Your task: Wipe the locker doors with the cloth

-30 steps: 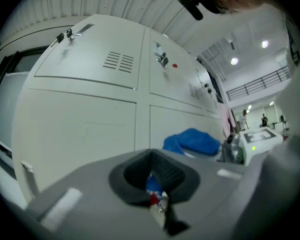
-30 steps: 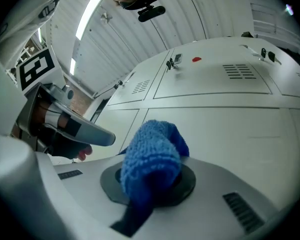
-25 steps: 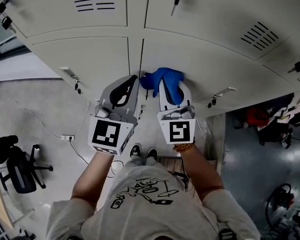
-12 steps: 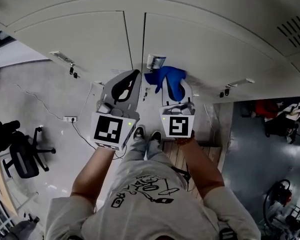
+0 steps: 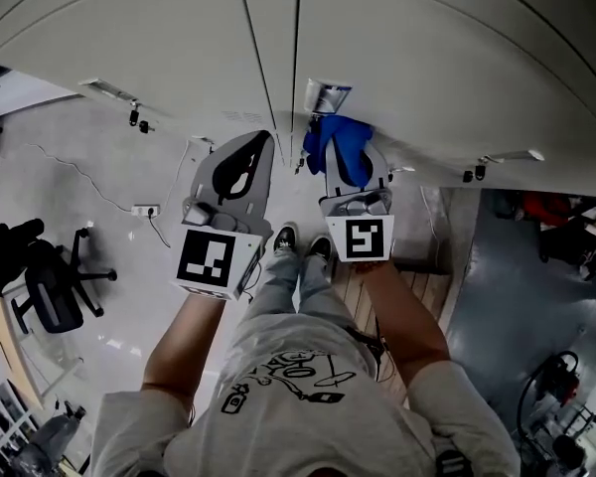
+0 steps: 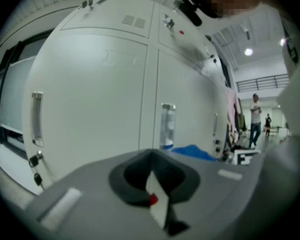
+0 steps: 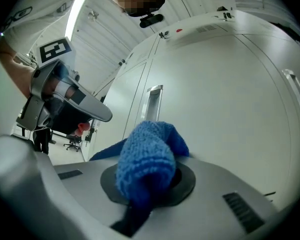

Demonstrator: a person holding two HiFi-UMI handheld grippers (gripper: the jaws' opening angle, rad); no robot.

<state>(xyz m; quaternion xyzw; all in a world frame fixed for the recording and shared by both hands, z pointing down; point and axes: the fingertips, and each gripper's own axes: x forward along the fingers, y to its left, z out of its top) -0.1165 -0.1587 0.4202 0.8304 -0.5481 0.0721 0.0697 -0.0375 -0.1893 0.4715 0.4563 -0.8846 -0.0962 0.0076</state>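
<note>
Both grippers have come lower down the locker front since a second ago, and the vented upper doors have left the head view.
Clamped in the right gripper, the blue cloth bunches over its jaw tips just under the handle of the lower right locker door, beside the seam between the doors; contact with the panel cannot be confirmed. The left gripper is clenched on nothing and idle before the left locker door. Wiping well probably calls for pressing the wad flat and sweeping in overlapping passes, skirting the handle and the hanging keys. An office chair and floor cable lie well clear.
</note>
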